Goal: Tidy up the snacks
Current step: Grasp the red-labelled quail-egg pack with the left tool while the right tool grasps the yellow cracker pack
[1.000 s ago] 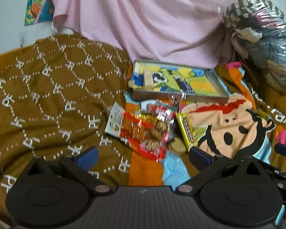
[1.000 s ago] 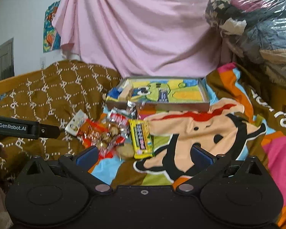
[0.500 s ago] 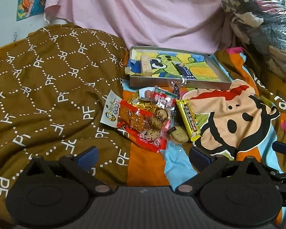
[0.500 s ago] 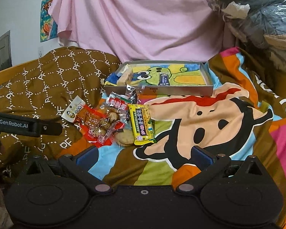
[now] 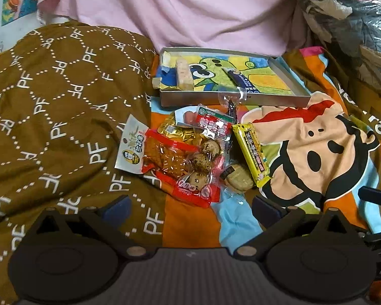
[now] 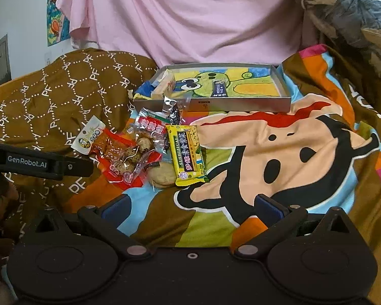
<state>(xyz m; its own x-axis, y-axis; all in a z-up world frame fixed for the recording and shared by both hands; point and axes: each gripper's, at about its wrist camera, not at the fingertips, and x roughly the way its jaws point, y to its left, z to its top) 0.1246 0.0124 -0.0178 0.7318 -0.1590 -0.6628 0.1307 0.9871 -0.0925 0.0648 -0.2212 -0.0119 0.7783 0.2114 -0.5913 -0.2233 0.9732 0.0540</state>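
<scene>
A heap of snacks lies on the bed: a yellow bar packet (image 5: 251, 152) (image 6: 188, 152), a clear pack of speckled eggs (image 5: 200, 167) (image 6: 130, 156), a red-and-white packet (image 5: 144, 152) (image 6: 94, 139), a round biscuit (image 5: 238, 178) (image 6: 162, 175) and a small red pack (image 5: 213, 124) (image 6: 151, 124). Behind them sits a shallow cartoon-lined tray (image 5: 231, 99) (image 6: 216, 105) holding a pale wafer bar (image 5: 184, 75) and a dark blue stick (image 5: 241, 81). My left gripper (image 5: 190, 207) hangs open just short of the heap. My right gripper (image 6: 191, 207) is open over the blanket, nothing between its fingers.
A brown patterned blanket (image 5: 50, 101) covers the left, a cartoon monkey blanket (image 6: 292, 152) the right. A pink sheet (image 6: 190, 20) hangs behind. Bagged bedding (image 5: 343, 25) is piled at the back right. The left gripper's body (image 6: 38, 162) shows at the right view's left edge.
Both grippers have moved forward toward the snacks and tilted down, so the heap and tray look larger and nearer. Nothing was taken hold of.
</scene>
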